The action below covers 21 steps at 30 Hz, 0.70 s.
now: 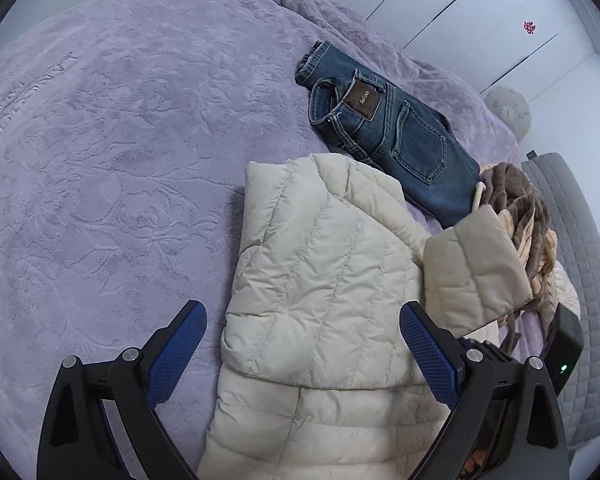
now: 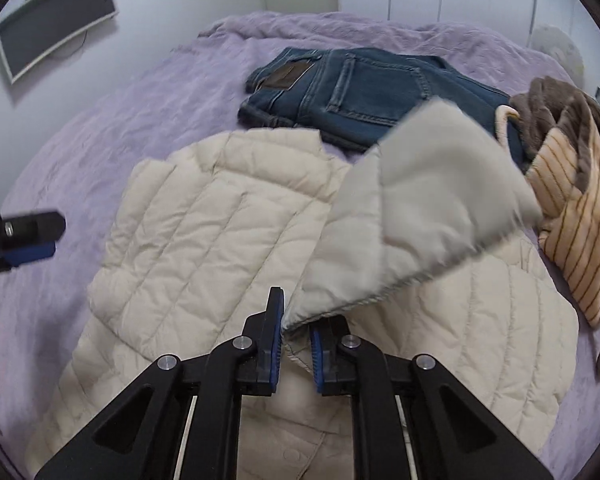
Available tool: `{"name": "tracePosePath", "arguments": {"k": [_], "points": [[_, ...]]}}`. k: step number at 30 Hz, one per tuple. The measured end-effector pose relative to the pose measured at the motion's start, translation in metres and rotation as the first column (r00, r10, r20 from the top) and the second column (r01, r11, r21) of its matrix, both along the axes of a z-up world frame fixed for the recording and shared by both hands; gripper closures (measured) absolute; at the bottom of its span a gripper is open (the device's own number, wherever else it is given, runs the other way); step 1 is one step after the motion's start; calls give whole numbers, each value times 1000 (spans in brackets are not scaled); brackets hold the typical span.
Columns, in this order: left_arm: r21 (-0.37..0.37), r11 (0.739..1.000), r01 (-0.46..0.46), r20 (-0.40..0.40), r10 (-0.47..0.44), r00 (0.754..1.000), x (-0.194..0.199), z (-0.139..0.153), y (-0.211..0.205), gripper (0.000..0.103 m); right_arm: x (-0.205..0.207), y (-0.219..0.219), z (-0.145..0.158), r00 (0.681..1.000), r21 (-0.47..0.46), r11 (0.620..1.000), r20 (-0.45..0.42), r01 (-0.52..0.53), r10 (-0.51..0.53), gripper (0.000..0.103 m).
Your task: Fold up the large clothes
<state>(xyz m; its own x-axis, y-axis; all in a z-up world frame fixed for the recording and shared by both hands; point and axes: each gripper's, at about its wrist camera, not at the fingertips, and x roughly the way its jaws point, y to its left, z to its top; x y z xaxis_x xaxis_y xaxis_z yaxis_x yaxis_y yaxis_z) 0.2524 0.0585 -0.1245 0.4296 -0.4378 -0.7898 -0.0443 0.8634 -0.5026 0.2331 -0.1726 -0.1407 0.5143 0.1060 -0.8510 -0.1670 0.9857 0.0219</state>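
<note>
Cream puffer jacket (image 2: 204,216) spread on purple bedspread (image 1: 100,140), partly folded. Right gripper (image 2: 296,330): jaws narrowly parted, edge of lifted sleeve (image 2: 420,204) seen between them; firm pinch cannot be told. Left gripper (image 1: 300,328): jaws wide apart, nothing held, hovering over jacket's lower half. Folded jeans (image 1: 400,136) laid beyond jacket; brown striped garment (image 2: 572,200) heaped beside sleeve.

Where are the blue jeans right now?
The jeans lie folded on the purple bedspread, just beyond the cream puffer jacket, with a brown striped garment at their right in the right wrist view.
</note>
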Motion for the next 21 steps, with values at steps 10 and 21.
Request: {"name": "tracePosePath", "arguments": {"k": [10, 21], "points": [[-150, 984, 100, -63, -110, 992, 19, -14, -35, 5, -28, -6, 11, 1000, -40, 999, -1, 2, -2, 44], [-65, 981, 184, -109, -191, 976, 42, -42, -107, 6, -87, -123, -1, 940, 376, 865, -197, 333, -277, 44]]}}
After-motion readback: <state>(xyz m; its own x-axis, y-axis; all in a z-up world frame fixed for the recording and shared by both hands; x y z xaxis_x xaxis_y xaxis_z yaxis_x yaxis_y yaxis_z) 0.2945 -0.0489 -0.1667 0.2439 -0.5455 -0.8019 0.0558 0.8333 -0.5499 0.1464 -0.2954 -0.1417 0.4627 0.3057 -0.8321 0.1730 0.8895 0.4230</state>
